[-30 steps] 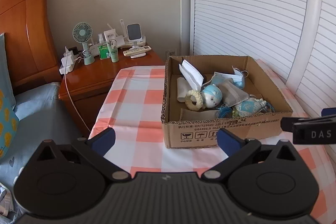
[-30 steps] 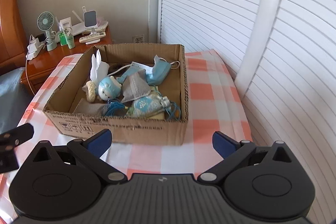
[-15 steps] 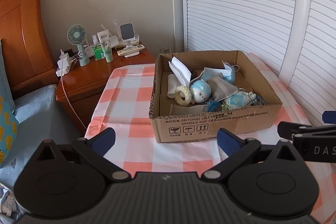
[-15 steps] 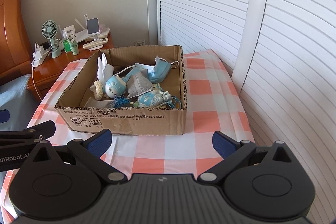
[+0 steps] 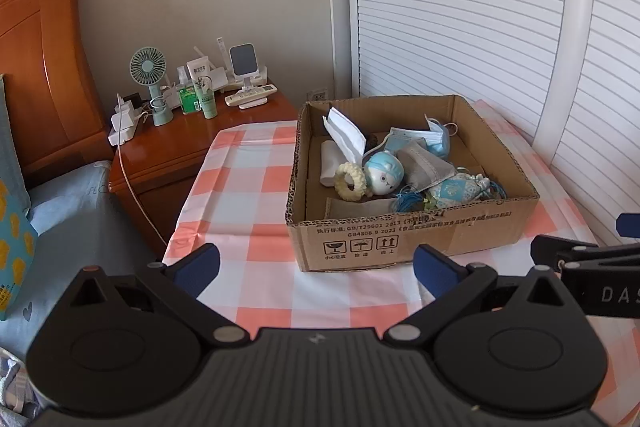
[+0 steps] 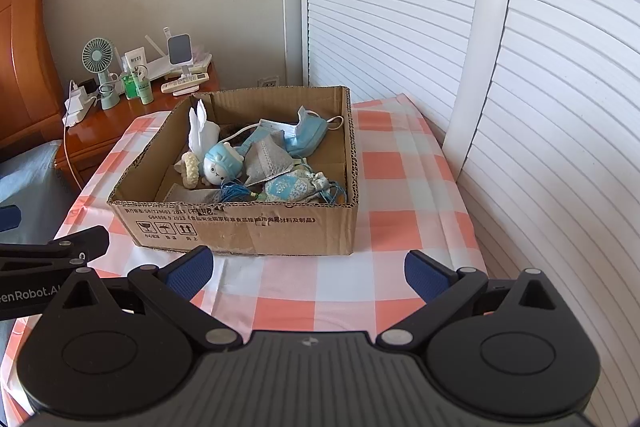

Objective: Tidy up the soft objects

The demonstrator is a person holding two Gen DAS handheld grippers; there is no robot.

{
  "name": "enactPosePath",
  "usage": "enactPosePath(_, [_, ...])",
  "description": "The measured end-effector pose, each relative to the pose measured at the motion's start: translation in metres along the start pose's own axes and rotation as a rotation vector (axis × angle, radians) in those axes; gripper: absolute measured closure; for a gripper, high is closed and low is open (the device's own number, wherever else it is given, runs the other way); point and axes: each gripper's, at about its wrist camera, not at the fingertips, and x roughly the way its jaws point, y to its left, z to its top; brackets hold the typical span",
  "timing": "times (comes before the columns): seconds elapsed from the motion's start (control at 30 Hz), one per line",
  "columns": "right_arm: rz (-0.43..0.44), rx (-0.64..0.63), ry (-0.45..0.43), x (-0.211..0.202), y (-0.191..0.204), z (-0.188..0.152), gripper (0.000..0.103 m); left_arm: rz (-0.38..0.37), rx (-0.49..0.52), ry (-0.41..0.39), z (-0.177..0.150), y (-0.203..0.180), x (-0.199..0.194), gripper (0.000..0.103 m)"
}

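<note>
A cardboard box (image 5: 412, 239) (image 6: 248, 227) stands on the checked tablecloth. In it lie a blue-capped plush toy (image 5: 385, 175) (image 6: 222, 166), a cream ring (image 5: 350, 181), white tissues (image 5: 345, 133), blue face masks (image 5: 436, 139) (image 6: 308, 135), a grey mask (image 6: 266, 161) and a patterned pouch (image 6: 294, 187). My left gripper (image 5: 316, 265) is open and empty, in front of the box's near wall. My right gripper (image 6: 306, 269) is open and empty, also in front of the box. Neither touches the box.
A wooden nightstand (image 5: 172, 151) at the left carries a small fan (image 5: 149, 75), bottles, a remote and a charger with a hanging cable. A bed (image 5: 60, 211) lies left of the table. White louvred doors (image 6: 520, 107) close off the right side.
Both grippers have drawn back and up from the box, so it looks smaller and farther. Both stay open and empty.
</note>
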Motion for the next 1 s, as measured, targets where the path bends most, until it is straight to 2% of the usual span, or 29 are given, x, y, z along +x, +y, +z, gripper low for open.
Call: enactPosePath(1.0, [-0.005,0.002,-0.004,0.0008,-0.0029,0.0004,0.0,0.002,0.007,0.008,0.0005,-0.0008,0.0015,0.001])
